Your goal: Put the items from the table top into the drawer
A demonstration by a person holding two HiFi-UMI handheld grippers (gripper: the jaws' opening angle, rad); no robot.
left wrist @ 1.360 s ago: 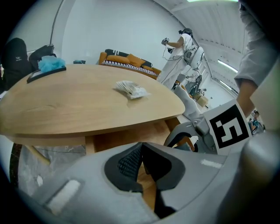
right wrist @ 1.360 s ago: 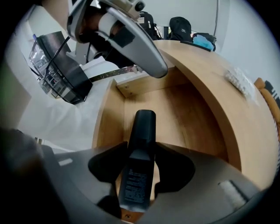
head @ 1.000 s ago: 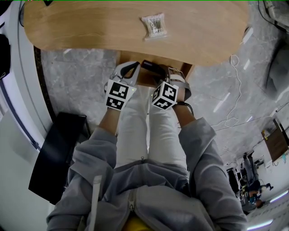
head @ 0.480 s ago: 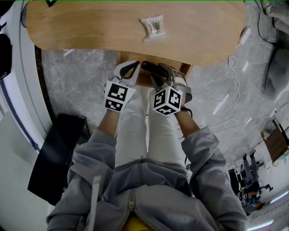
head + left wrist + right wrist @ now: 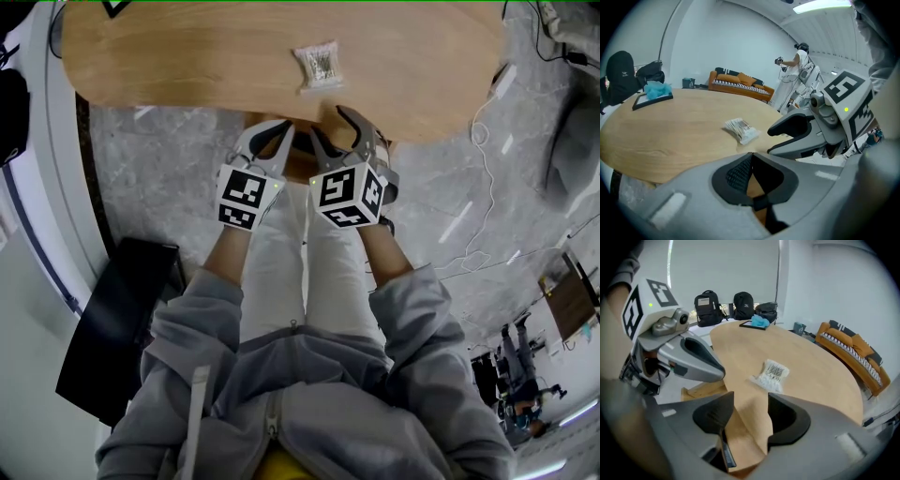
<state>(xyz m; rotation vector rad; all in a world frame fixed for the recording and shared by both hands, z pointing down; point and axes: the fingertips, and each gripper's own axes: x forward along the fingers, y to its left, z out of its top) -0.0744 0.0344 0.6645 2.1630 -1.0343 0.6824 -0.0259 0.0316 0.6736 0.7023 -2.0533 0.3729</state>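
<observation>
A small packet [image 5: 319,66] was seen lying flat on the wooden table [image 5: 169,56], toward the near edge and about mid-width, with nothing touching it. It was logged as a clear plastic bag, roughly rectangular and slightly crumpled. It was packed with white contents (what they were could not be told) and carried a label with black barcode-like lines at one end.

Both grippers were held side by side at the near table edge, close together and short of the packet. The left gripper [image 5: 750,157] was found closed, its jaw tips meeting, with nothing caught between them. The right gripper [image 5: 750,394] was found with its jaws well apart and nothing gripped. Only bare table top was seen through the gap, and the packet lay beyond it, clear of both tips.

A light wooden drawer [image 5: 698,391] was seen pulled out below the table edge, under the two grippers (its contents could not be made out).

At the far end of the table a dark tray [image 5: 647,101] with a blue cloth [image 5: 657,88] on it was noted, well apart from the packet.
</observation>
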